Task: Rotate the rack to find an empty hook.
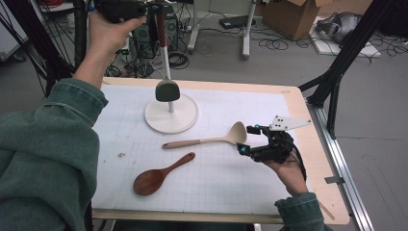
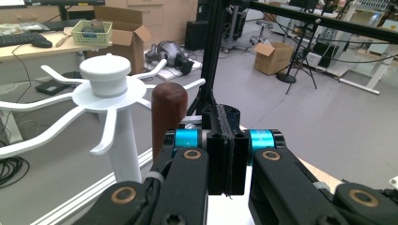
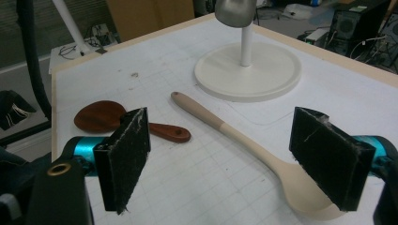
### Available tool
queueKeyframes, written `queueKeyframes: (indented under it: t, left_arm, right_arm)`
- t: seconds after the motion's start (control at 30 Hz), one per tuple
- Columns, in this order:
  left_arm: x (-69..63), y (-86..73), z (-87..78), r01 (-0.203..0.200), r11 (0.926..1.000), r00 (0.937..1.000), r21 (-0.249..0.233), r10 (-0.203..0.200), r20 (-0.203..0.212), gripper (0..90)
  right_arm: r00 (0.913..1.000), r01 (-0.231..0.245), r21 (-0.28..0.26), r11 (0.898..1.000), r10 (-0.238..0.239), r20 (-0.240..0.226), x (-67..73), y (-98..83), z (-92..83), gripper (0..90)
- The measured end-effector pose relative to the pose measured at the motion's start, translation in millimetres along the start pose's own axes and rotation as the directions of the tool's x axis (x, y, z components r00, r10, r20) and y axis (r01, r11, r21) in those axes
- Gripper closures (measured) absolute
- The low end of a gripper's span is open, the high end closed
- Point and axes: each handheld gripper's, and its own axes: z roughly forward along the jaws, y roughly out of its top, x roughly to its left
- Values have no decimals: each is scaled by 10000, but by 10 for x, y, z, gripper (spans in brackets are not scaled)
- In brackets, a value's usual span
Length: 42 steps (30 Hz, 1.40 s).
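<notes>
Spatula [image 1: 167, 90] is the thing my left hand has up in the air: a rounded reddish-brown wooden handle, a slim white shaft below it, and a flat grey head at the bottom. It stands upright over the round base of the white stand [image 1: 185, 120], near the far edge of the worktop [image 1: 317, 159] and left of its middle. In the left gripper view the handle top sits just beside my left gripper [image 2: 227, 117], on the side toward the stand's white hook arms [image 2: 105, 75]. The jaws are pressed flat together with nothing between them. I cannot tell whether the handle touches the gripper or hangs from a hook.

My right gripper [image 1: 248, 139] rests low near the right edge with its jaws spread wide, gripping nothing. The bowl of the pale wooden spoon [image 1: 207, 141] lies between the two black pads, which stand clear of it. This spoon is light, unfinished-looking wood, with a deep rounded bowl and a long straight handle that runs toward the middle of the worktop.

A dark wooden spoon [image 1: 156, 175], glossy red-brown with a short handle, lies apart from it toward the near edge. Everything sits on a white mat [image 1: 216, 183] printed with a fine grid of lines.
</notes>
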Motion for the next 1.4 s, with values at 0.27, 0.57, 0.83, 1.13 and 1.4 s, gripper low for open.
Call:
queueKeyframes:
  t: [0.27, 0.57, 0.83, 1.13, 1.4]
  left_arm:
    - [36, 0, -44, 57, 10000, 9999, -23, -57, -83, 892]
    - [95, -2, -151, -180, 9998, 9998, -17, 180, 100, 892]
    - [200, -9, -212, -119, 9998, 9999, -182, 118, -25, 892]
    - [307, -24, -217, 52, 9997, 9994, -225, -60, -343, 892]
    - [408, -44, -223, 172, 9998, 9973, -141, -182, -712, 892]
  right_arm:
    - [10000, -3, 8, 10000, 3, -6, 3, 3, 2, 202]
    - [10000, 51, 13, 10000, -51, -53, 2, -1, 8, 202]
    - [9999, 57, 27, 10000, -57, -89, -5, -1, 17, 202]
    - [10000, -17, 24, 10000, 17, -71, -7, 1, 8, 202]
    - [10000, -47, 2, 10000, 47, -56, -13, -6, -19, 202]
